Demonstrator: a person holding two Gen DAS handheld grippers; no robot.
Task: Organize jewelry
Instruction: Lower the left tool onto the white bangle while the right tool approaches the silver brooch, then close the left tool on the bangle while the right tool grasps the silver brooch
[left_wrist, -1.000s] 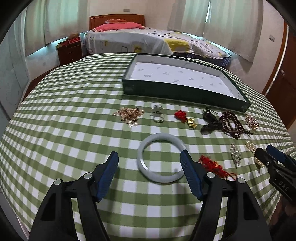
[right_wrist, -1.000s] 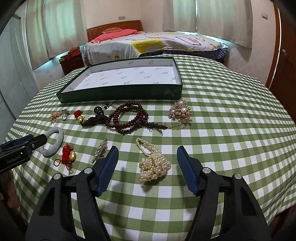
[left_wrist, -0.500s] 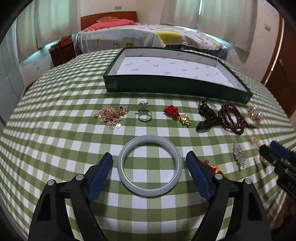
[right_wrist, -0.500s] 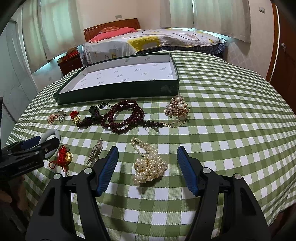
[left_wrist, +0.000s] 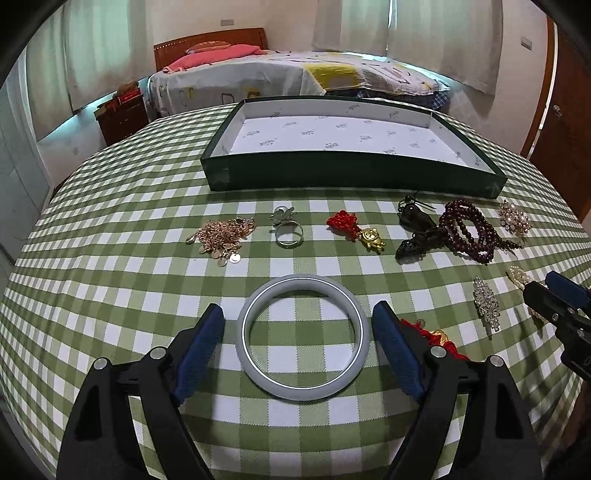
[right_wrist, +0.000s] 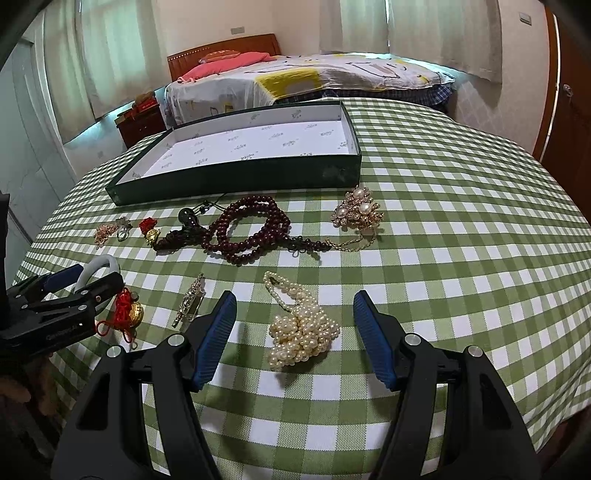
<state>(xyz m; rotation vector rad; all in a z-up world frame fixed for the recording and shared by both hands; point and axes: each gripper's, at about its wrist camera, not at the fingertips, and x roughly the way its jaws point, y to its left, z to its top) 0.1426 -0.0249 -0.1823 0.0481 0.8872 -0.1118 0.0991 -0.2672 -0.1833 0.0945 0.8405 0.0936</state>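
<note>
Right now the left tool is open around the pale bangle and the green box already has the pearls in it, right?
Not quite. The green box holds no jewelry; the pearls lie on the tablecloth between the right tool's open fingers, per the right wrist view. The left tool does straddle the pale bangle.

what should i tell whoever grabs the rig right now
Left gripper: open, fingers either side of the grey bangle, not closed on it.
Right gripper: open, straddling the pearl necklace, no grip yet.
Green tray: holds nothing.
Done: nothing moved into the tray.
Left: every piece remains on the checked tablecloth; likely start with the bangle and pearls.
</note>
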